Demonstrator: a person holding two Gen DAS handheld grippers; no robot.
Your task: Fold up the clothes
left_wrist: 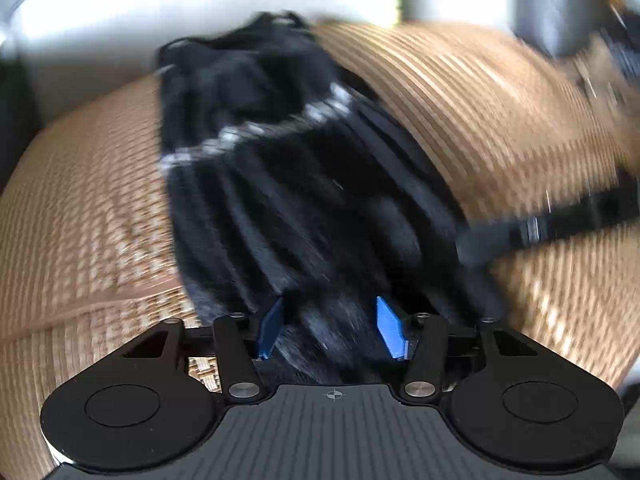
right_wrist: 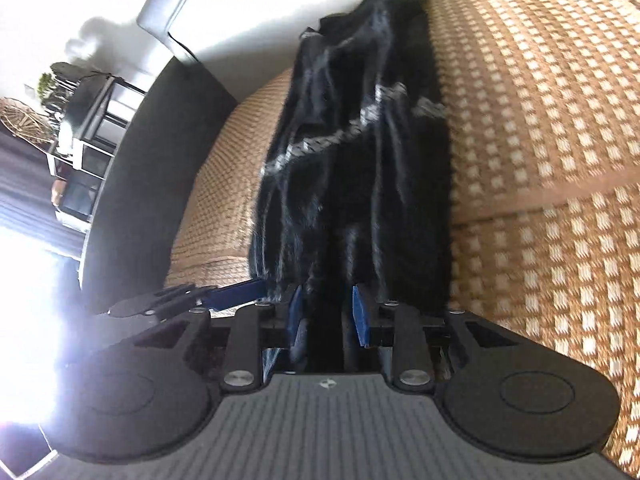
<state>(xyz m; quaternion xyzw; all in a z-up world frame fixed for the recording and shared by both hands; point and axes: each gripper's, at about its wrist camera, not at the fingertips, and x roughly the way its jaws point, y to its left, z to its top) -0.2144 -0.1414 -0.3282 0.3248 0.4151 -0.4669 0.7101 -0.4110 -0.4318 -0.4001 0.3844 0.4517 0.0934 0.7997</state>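
A black garment (left_wrist: 280,160) with a white patterned band lies stretched lengthwise over a woven tan mat (left_wrist: 80,220). My left gripper (left_wrist: 331,326) is at its near end, with a thick bunch of the black fabric held between the blue pads. The right gripper (left_wrist: 532,228) reaches in from the right and touches the garment's edge. In the right wrist view the garment (right_wrist: 360,160) runs away from my right gripper (right_wrist: 326,312), whose blue pads are closed on a fold of it. The left gripper (right_wrist: 224,296) comes in from the left beside it. The left view is motion-blurred.
The mat (right_wrist: 540,120) covers a sofa seat with a seam across it. A dark armrest (right_wrist: 132,184) bounds the seat's end, with a shelf unit (right_wrist: 80,132) and strong window glare beyond. A grey cushion (left_wrist: 560,0) stands at the back.
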